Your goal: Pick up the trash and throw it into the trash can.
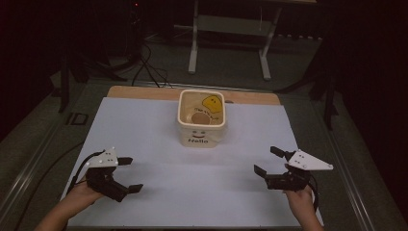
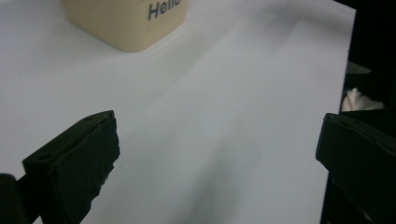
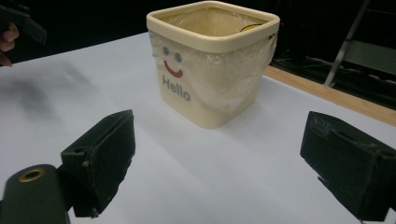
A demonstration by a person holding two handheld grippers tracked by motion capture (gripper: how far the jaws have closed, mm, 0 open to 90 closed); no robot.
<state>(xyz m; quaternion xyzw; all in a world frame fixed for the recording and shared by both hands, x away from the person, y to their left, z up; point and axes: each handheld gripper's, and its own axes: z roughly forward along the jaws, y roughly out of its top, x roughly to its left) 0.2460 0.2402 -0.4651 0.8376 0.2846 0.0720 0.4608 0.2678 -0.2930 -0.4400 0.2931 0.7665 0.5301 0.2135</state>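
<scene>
A cream square bin (image 1: 201, 118) marked "Hello" with a smiley stands at the far middle of the white table sheet (image 1: 192, 168). A clear liner is folded over its rim, and a yellow item (image 1: 211, 103) and a brown round item (image 1: 199, 118) lie inside. My left gripper (image 1: 130, 174) hovers open at the near left, nothing between its jaws. My right gripper (image 1: 269, 161) is open at the near right, also holding nothing. The bin (image 3: 212, 60) faces the right gripper (image 3: 219, 163) from beyond its jaws. The bin's base (image 2: 126, 21) lies far ahead of the left gripper (image 2: 219, 154).
A wooden table edge (image 1: 144, 92) runs behind the white sheet. Beyond the table stand a metal frame (image 1: 228, 38) and cables (image 1: 144, 62) on a dark floor. A white crumpled scrap (image 2: 357, 100) lies off the sheet's edge.
</scene>
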